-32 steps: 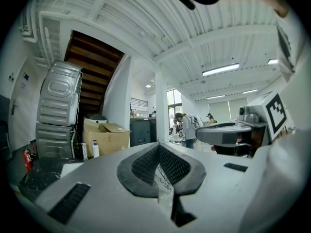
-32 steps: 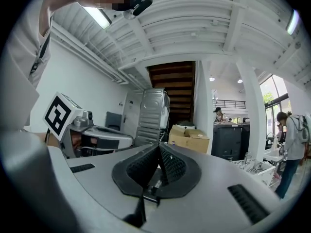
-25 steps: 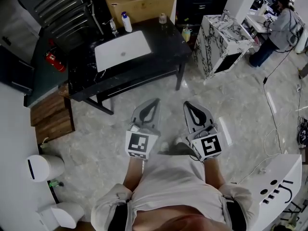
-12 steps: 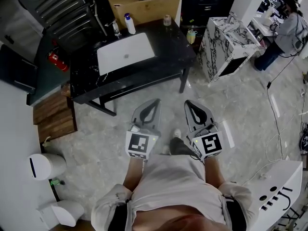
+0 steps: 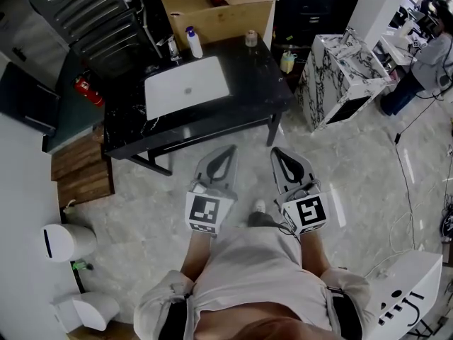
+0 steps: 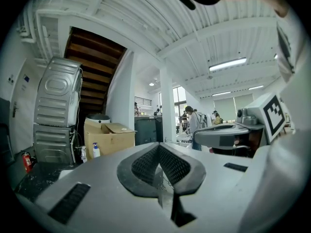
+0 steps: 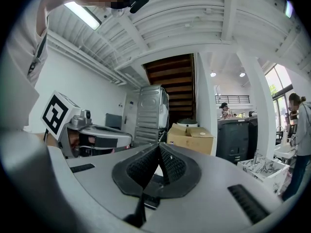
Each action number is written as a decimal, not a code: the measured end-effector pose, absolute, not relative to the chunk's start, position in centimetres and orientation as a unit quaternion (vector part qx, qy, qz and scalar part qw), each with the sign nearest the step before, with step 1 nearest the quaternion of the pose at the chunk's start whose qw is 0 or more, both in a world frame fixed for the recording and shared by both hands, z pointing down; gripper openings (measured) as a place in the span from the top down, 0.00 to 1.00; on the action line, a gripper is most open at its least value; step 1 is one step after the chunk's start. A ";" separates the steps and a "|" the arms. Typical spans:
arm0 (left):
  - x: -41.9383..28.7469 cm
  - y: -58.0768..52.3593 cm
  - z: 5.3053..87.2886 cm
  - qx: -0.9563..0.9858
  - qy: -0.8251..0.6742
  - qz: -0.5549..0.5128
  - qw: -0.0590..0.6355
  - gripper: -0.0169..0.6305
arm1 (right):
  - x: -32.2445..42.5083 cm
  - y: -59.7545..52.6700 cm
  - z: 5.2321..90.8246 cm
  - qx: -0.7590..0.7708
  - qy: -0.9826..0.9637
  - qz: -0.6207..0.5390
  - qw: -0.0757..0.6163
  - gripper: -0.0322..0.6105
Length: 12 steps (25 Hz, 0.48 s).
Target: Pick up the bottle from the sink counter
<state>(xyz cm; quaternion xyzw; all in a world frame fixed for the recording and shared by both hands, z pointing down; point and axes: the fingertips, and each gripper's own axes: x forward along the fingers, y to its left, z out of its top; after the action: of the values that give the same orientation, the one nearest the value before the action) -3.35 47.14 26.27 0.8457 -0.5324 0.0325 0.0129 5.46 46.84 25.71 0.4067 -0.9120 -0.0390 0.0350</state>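
Observation:
A white pump bottle (image 5: 193, 42) with a blue top stands on the black sink counter (image 5: 256, 76), behind the white basin (image 5: 187, 87) and beside the tap (image 5: 172, 49). It also shows small at the far left in the left gripper view as the bottle (image 6: 95, 150). My left gripper (image 5: 231, 148) and right gripper (image 5: 274, 151) are held side by side over the floor, well short of the counter. Both are shut with nothing between the jaws. The left gripper's tips (image 6: 159, 146) and the right gripper's tips (image 7: 159, 145) meet in their own views.
A cardboard box (image 5: 214, 6) stands behind the counter, with a small jar (image 5: 250, 38) at the counter's back right. A marbled cabinet (image 5: 342, 76) is to the right, a red extinguisher (image 5: 85, 89) to the left. A person (image 5: 432, 55) works at far right. Cables lie on the floor.
The counter and sink have come closer and lower in the head view as the person steps toward them. Both grippers keep the same place in front of the body, still shut.

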 end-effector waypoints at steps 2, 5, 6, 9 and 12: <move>-2.9 46.3 26.2 0.844 -0.535 0.034 0.012 0.97 | 5.9 45.8 25.6 0.404 -0.913 -0.037 0.035 0.95; -2.3 45.1 26.1 0.841 -0.540 0.037 0.014 0.97 | 6.5 44.5 25.5 0.399 -0.916 -0.034 0.033 0.95; -2.1 44.7 26.1 0.840 -0.542 0.038 0.014 0.97 | 6.7 44.1 25.5 0.397 -0.917 -0.033 0.031 0.95; -1.7 43.7 26.2 0.836 -0.548 0.040 0.015 0.97 | 7.1 43.0 25.5 0.390 -0.920 -0.033 0.030 0.95; -1.3 42.9 26.2 0.832 -0.553 0.042 0.017 0.97 | 7.6 42.1 25.6 0.384 -0.922 -0.030 0.028 0.95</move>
<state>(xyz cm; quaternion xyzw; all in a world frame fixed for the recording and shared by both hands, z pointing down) -1.35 42.91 26.21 0.8317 -0.5535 0.0419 0.0166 7.56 42.11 25.58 0.3844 -0.9223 -0.0296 0.0282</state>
